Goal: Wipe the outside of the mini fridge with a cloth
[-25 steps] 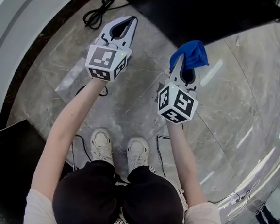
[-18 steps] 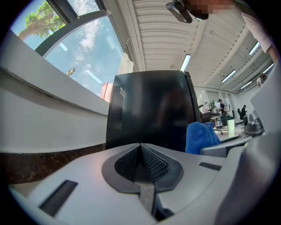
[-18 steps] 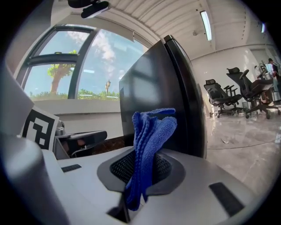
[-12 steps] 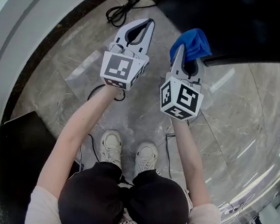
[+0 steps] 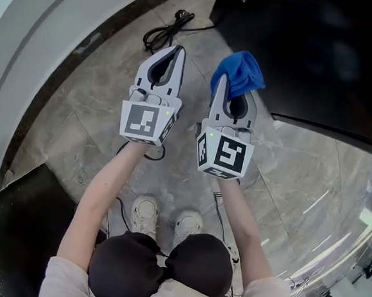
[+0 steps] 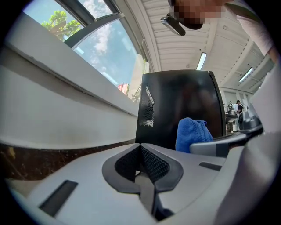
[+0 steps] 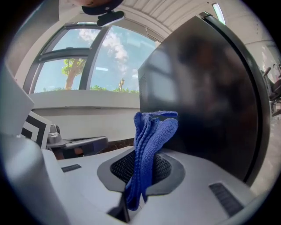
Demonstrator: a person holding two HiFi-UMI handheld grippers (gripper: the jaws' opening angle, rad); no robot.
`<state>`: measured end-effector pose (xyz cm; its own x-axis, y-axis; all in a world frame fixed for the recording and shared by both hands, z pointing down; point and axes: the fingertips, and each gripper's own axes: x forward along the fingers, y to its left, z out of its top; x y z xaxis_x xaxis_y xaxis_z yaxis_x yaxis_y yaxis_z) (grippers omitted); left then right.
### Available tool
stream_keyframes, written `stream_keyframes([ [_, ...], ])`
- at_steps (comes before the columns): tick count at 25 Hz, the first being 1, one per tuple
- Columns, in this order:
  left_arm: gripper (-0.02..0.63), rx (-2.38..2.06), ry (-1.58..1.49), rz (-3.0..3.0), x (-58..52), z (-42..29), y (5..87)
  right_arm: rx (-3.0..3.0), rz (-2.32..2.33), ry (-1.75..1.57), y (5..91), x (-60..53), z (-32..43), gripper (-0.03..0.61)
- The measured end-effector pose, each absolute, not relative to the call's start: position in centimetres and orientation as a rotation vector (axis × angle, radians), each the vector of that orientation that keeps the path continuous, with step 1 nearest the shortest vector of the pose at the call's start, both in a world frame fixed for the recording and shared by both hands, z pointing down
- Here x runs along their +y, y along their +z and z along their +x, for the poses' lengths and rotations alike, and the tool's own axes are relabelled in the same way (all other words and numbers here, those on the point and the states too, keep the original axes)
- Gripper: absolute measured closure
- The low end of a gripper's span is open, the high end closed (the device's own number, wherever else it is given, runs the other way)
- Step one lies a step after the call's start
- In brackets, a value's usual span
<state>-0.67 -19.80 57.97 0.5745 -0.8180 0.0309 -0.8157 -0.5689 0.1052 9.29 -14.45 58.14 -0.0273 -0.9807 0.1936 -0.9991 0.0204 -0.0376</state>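
Note:
The black mini fridge (image 5: 324, 53) stands on the floor at the top right of the head view, and it fills the middle of the left gripper view (image 6: 180, 103). My right gripper (image 5: 226, 82) is shut on a blue cloth (image 5: 239, 72), which bunches up past its tips just short of the fridge's near corner. In the right gripper view the cloth (image 7: 149, 145) stands upright between the jaws, with the fridge's dark side (image 7: 206, 88) close behind. My left gripper (image 5: 176, 50) is shut and holds nothing, beside the right one and to its left.
A black power cable (image 5: 167, 28) lies coiled on the grey marble floor (image 5: 100, 92) ahead of the left gripper. A curved white wall (image 5: 47, 29) with a dark base runs along the left. A black surface (image 5: 11, 226) sits at the lower left. The person's shoes (image 5: 145, 212) are below.
Both grippers and the view have moved closer to the fridge, which now fills more of the top right. The right gripper still holds the cloth.

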Motion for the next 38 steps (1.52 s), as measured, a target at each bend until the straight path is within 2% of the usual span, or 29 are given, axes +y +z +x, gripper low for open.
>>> stream_keyframes([
  [6,0.609,-1.429,0.064,2.728,-19.5,-4.5,49.8,-2.251,1.932,0.099,48.5,-14.9,7.4,0.506],
  [9,0.609,-1.467,0.066,2.696,-20.1,-5.2,42.5,-2.241,1.91,0.13,42.2,-15.6,7.4,0.506],
  [13,0.609,-1.511,-0.021,2.656,-19.6,-5.7,28.5,-2.237,1.92,0.158,30.1,-15.9,6.6,0.506],
  [19,0.609,-1.584,-0.029,2.571,-17.7,-7.5,6.1,-2.257,1.94,0.208,7.2,-15.1,4.9,0.506],
  [25,0.609,-1.711,-0.049,2.428,-14.0,-9.1,-14.6,-2.285,2.017,0.422,-14.0,-10.3,4.0,0.506],
  [28,0.609,-1.776,-0.124,2.48,-11.9,-10.2,-23.0,-2.313,2.043,0.275,-22.3,-8.3,3.9,0.506],
  [33,0.609,-1.798,-0.144,2.581,-9.0,-10.7,-30.7,-2.365,1.929,0.065,-31.3,-5.9,4.7,0.506],
  [38,0.609,-1.782,-0.167,2.523,-4.8,-9.8,-30.9,-2.389,1.956,-0.001,-33.3,-0.8,5.9,0.506],
])
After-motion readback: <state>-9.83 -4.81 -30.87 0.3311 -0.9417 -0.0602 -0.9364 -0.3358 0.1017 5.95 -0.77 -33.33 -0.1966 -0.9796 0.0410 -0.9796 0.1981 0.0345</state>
